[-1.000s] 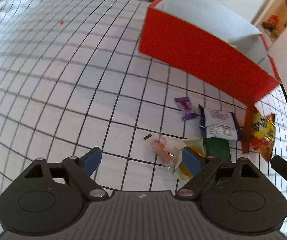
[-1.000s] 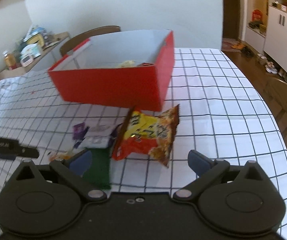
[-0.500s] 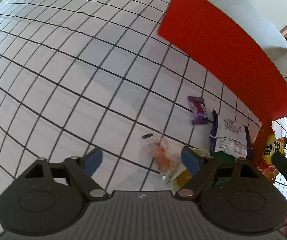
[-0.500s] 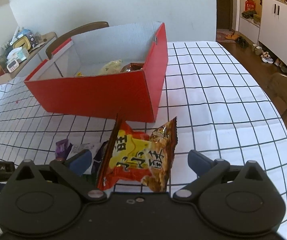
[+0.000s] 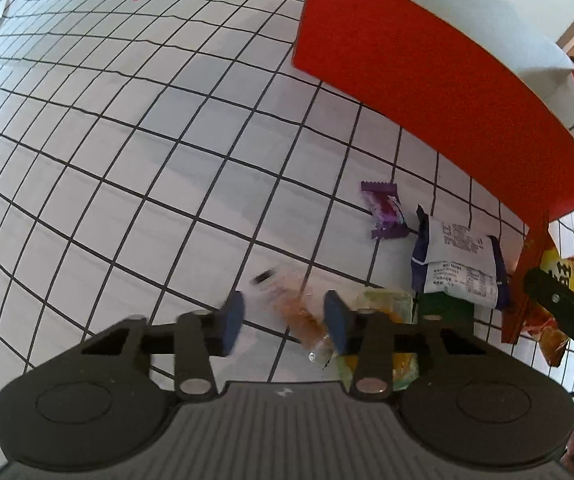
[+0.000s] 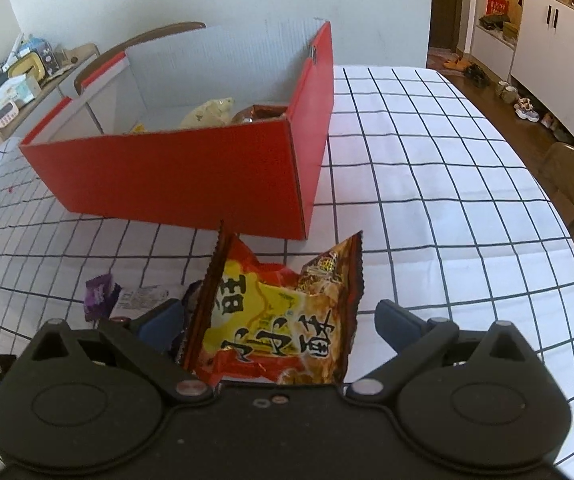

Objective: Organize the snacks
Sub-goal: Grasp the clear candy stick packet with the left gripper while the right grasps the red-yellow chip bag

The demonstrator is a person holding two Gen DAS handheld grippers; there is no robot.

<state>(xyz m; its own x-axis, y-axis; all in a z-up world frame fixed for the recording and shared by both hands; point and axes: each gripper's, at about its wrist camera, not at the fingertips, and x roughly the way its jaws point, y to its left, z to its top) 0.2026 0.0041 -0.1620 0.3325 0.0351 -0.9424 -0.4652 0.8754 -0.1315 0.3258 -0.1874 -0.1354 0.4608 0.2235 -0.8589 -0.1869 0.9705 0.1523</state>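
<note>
Snack packets [image 5: 459, 264] before box [image 6: 175, 176], on tablecloth [image 5: 127, 140]

Left cam looks steeply down at the desk [image 5: 135, 128] up close, right cam faces level toward the box [image 6: 175, 176]; both catch the box and wrappers.

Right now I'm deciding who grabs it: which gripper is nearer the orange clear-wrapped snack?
Left. The left gripper brackets the orange snack; the right gripper brackets the yellow-red bag.

left gripper [image 5: 283, 318]: jaws part-closed, gap remains, tilted down, fingers pointing 12 o'clock
right gripper [image 6: 279, 328]: jaws wide apart, fingers pointing 12 o'clock
</note>
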